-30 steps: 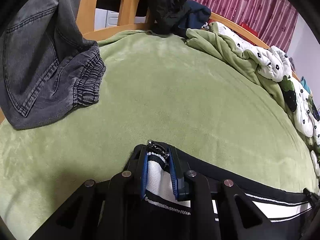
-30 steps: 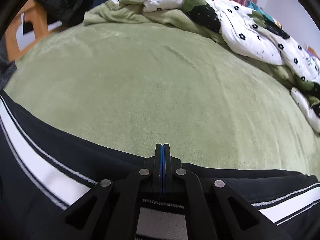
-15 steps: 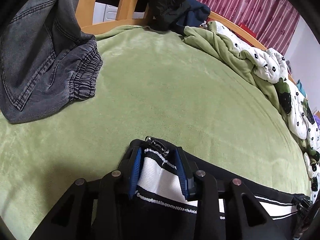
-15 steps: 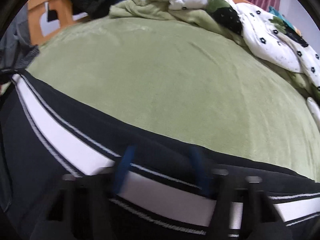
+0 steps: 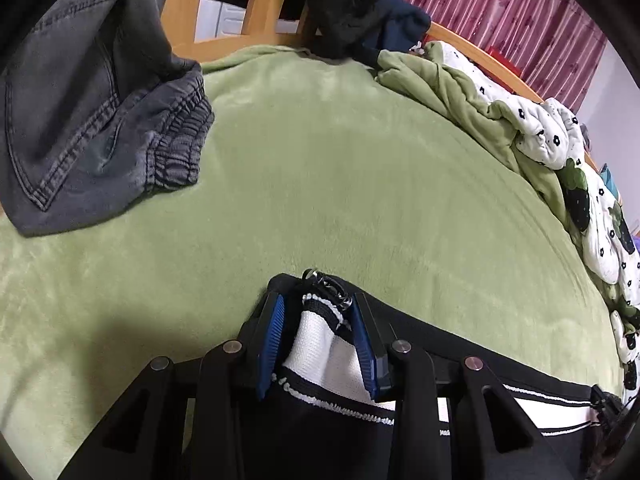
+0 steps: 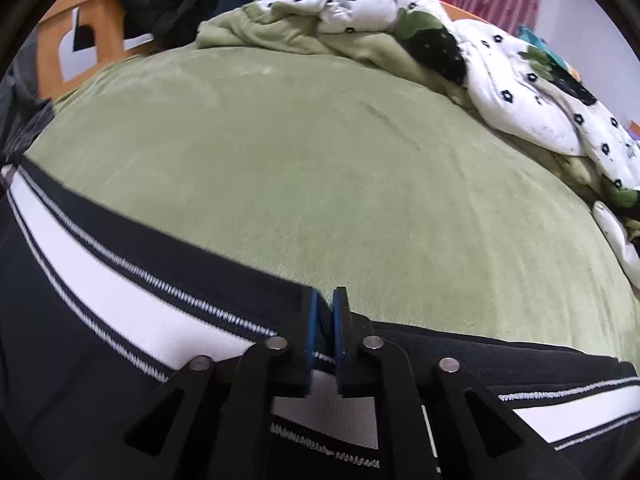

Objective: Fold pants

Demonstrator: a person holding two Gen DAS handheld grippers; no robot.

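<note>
Both grippers have let their jaws part since a second ago, when each was clamped tight on the pants. The left gripper (image 5: 318, 332) is opening: its blue pads stand apart with the white-striped hem corner and a metal zip pull loose between them, the left pad clear of the cloth, the right one close against it or just touching. The right gripper (image 6: 325, 320) is also opening, though only to a narrow slit, and the edge of the pants (image 6: 132, 280) sits in that slit; whether the pads still press it cannot be told.

The pants, black with a broad white side stripe, lie along the near edge of the green blanket (image 5: 340, 184), running from the left gripper's tips across to the right gripper's. Their folded edge lies directly under both sets of tips.

This looks like the release at the end of a fold: the carried edge has been laid down and is being let go. The next move probably calls for both grippers to draw back and up without dragging the cloth, then take a fresh hold for the following fold.

Grey jeans (image 5: 92, 128) lie well apart at the far left, and a rumpled quilt (image 6: 500, 60) lines the far side.
</note>
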